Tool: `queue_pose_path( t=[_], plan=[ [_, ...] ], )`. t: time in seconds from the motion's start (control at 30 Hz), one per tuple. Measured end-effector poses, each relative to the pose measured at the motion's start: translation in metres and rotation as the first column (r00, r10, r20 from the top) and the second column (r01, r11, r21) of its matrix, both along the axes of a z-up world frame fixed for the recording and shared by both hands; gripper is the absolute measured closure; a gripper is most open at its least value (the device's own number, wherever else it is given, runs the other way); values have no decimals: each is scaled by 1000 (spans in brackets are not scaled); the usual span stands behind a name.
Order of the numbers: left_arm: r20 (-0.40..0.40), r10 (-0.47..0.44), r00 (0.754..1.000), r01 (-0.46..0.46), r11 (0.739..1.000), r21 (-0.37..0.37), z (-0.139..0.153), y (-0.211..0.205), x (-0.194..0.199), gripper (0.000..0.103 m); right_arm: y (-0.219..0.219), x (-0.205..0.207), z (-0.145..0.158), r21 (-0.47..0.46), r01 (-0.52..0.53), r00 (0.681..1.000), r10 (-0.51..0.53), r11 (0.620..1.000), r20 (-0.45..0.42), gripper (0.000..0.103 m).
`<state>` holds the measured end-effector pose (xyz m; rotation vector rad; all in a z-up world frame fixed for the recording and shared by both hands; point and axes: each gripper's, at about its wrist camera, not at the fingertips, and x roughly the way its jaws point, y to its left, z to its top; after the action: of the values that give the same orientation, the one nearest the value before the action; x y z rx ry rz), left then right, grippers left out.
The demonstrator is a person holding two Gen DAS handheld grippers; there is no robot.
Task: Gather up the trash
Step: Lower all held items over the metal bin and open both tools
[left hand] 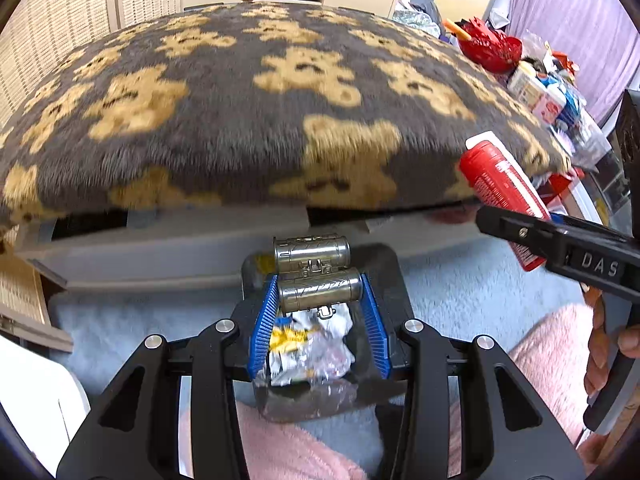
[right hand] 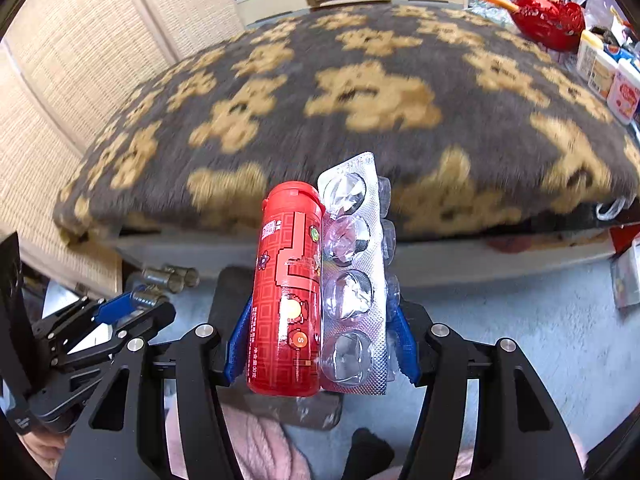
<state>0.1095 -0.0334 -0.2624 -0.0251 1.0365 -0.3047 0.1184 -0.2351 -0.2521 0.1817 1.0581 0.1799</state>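
Both claws are clamped on trash so several pieces are carried at once: the right gripper [right hand: 322,312] holds a red bottle [right hand: 290,284] and blister pack [right hand: 354,276] side by side, while the left gripper [left hand: 320,300] grips a metal cylinder piece [left hand: 318,292] above crumpled foil [left hand: 310,350]

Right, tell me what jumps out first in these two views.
The bear-patterned blanket fills the upper half of both views. In front of it the right tongs grip a red bottle together with an emptied blister pack. The left tongs clamp a metal double-cylinder case, with crumpled foil wrapper between the blue pads behind it.
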Motion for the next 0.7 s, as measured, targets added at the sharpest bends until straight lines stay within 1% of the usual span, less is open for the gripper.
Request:
queue_pose_path(
  t=[0.23,0.4,0.53,0.6,0.7],
  plan=[
    [-47,-8,999,8,1000,13,-24,1,-29,64,18,-21,-31,3,-28,998,28,1000,-62,43],
    [-89,-14,996,15,1000,18,-47,1,-42,64,23,-25,-59,30,-11,993,14,999,-119,43],
    [-136,-16,991,16,1000,0,-67,2,-43,64,23,-24,-77,45,25,990,-18,999,-140,42],
    [-165,-19,986,17,1000,-13,-77,2,-39,64,23,-23,-87,66,46,989,-36,997,-143,42],
    [-180,-29,983,26,1000,-17,-86,-1,-36,64,27,-19,-97,66,46,987,-36,997,-157,41]
  ],
)
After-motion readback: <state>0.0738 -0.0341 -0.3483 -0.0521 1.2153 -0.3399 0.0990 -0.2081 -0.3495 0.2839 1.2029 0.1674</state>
